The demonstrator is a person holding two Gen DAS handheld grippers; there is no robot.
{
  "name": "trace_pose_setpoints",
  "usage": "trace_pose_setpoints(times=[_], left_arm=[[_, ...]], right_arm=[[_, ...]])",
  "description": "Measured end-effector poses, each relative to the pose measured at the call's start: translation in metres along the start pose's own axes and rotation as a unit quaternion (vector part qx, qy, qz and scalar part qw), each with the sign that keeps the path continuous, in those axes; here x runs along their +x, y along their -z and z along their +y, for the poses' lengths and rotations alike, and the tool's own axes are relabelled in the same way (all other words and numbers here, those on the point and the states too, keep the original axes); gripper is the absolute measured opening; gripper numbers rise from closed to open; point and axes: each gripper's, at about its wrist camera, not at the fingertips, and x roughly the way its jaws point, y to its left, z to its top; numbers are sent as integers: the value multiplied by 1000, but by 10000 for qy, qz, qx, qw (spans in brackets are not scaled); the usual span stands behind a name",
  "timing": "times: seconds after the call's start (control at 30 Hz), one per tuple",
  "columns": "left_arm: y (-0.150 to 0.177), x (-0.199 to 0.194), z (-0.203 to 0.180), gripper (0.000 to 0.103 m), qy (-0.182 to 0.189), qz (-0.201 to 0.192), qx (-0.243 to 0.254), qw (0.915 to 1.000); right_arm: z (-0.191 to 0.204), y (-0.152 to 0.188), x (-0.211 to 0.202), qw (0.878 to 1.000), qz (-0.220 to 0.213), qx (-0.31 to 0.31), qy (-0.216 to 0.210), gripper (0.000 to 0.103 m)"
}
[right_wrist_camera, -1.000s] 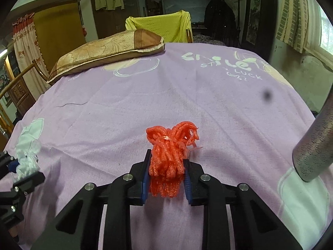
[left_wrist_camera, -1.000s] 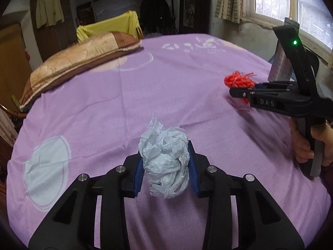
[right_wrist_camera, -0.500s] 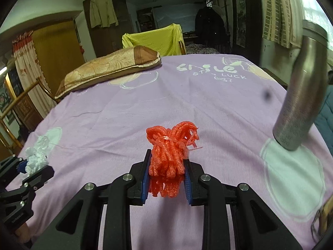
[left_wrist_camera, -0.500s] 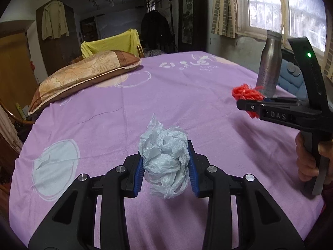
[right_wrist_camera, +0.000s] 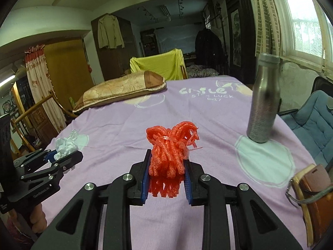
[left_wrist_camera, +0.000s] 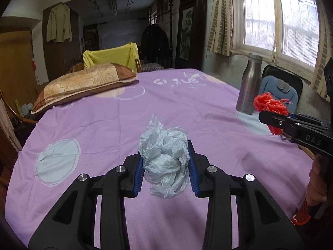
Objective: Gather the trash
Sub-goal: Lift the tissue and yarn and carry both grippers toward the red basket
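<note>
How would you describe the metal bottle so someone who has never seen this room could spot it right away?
Find the bed with the purple sheet, then follow its window-side edge. There a metal bottle stands upright on a pale circle printed on the sheet, beside the blue chair cushion. It is the only tall, hard, silvery thing on the bed.

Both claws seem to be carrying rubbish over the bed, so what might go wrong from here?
1. The crumpled plastic bag in the left gripper is soft; it might slip out onto the bedsheet.
2. The right gripper holding the red foam netting is near the upright metal bottle; a sideways swing could topple it.
</note>
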Motion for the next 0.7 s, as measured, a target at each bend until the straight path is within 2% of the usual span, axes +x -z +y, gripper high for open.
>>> trace_pose_setpoints(times=[0.33,0.7], left_arm=[[-12,-64,-35,37,105,-596,191,9980],[-20,-138,-81,37,203,-1328,555,9894]], right_arm=[[5,5,-95,9973,-711,-120,108,27],[15,17,-197,9873,-1526,-347,265,28]])
